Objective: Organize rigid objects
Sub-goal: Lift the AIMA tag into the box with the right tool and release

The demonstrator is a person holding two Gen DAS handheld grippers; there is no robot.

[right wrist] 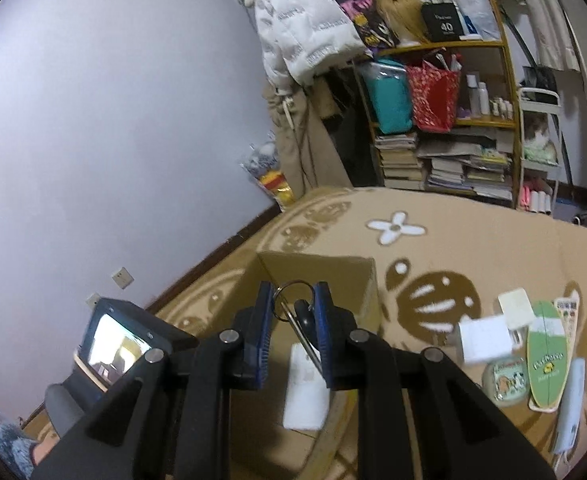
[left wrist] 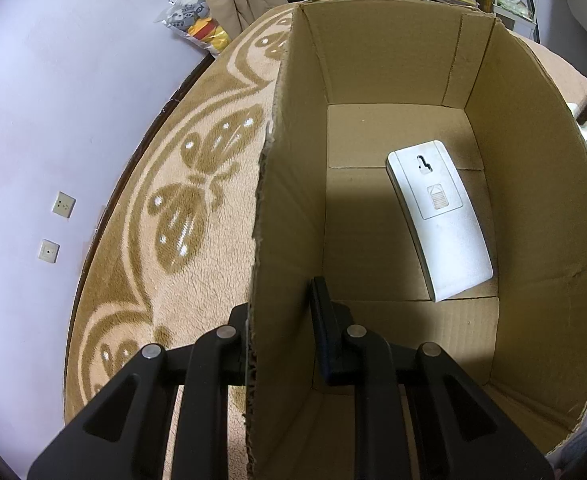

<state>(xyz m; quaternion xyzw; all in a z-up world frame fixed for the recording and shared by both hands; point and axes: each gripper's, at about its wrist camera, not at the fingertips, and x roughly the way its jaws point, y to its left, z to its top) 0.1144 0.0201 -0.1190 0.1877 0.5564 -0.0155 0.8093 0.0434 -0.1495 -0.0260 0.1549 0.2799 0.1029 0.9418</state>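
An open cardboard box stands on a tan patterned carpet. A white flat device lies back-side up on its floor. My left gripper straddles the box's left wall, one finger outside and one inside, and looks shut on that wall. In the right wrist view my right gripper hovers over the box, shut on a key ring with keys pinched between its blue pads. The white device shows below the keys.
On the carpet right of the box lie two white blocks, a green oval board, a remote control, a round tin and a long pale device. A bookshelf and hanging clothes stand at the back.
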